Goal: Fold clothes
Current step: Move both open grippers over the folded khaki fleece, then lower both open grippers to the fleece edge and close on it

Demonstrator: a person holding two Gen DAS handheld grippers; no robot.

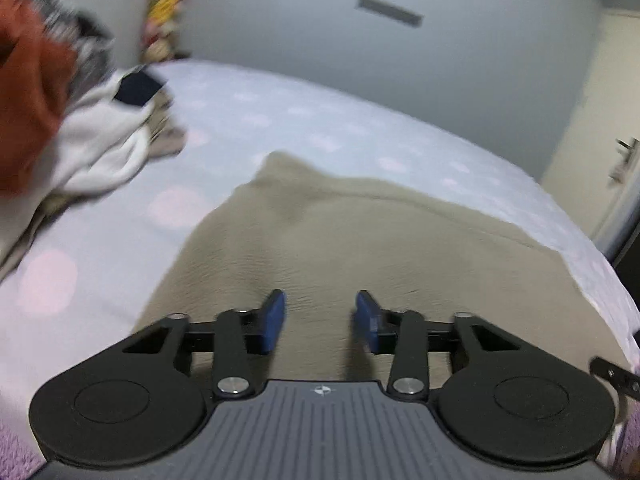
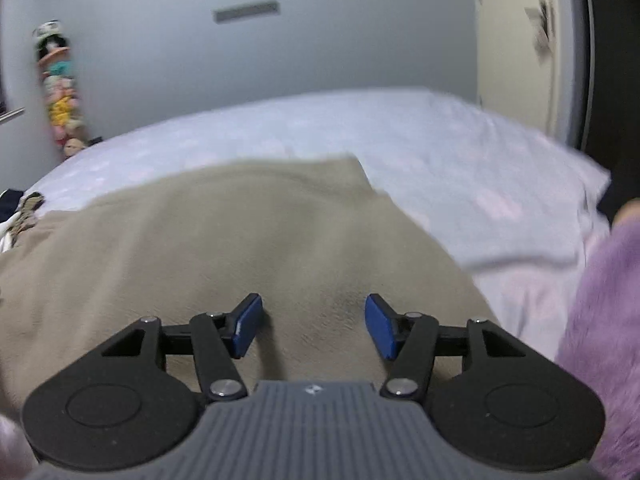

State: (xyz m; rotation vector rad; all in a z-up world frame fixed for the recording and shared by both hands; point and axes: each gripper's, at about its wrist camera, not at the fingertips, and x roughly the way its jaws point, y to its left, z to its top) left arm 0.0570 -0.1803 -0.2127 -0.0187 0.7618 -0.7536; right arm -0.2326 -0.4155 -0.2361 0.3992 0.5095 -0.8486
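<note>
L gripper: we're seeing the left gripper (image 1: 320,322) nearest in the left wrist view, blue pads (image 1: 273,322) standing apart w/ a clear gap, released, nothing pinched btwn them.
R gripper: we're seeing the right gripper (image 2: 314,328) nearest in the right wrist view, blue pads (image 2: 380,332) apart and a bit wider than the L ones, released too, gripping nothing.
Beige garment: the beige garment (image 1: 360,248) is lying spread on the bed right under and ahead of both grippers; we can't tell if the pad tips are touching the cloth or just hovering over it. In the right wrist view its far right corner (image 2: 348,164) is lying flat on the sheet.
Sleeve: a fuzzy purple sleeve (image 2: 604,320) is showing at the near right edge of the right wrist view.
Bed sheet: the pale dotted bed sheet (image 1: 280,120) is running under the garment and out to the far side; edges are looking blurred.
Clothes pile: a heap of other clothes (image 1: 108,140) is sitting at the far left of the bed, apart from the beige piece, w/ white, dark and rust-orange cloth (image 1: 28,92) in it.
Toys: a column of soft toys (image 2: 60,92) is hanging at the far left, by the wall.
Wall: the grey wall (image 2: 280,52) is closing off the far side.
Door: a cream door (image 1: 600,120) is standing at the far right.
</note>
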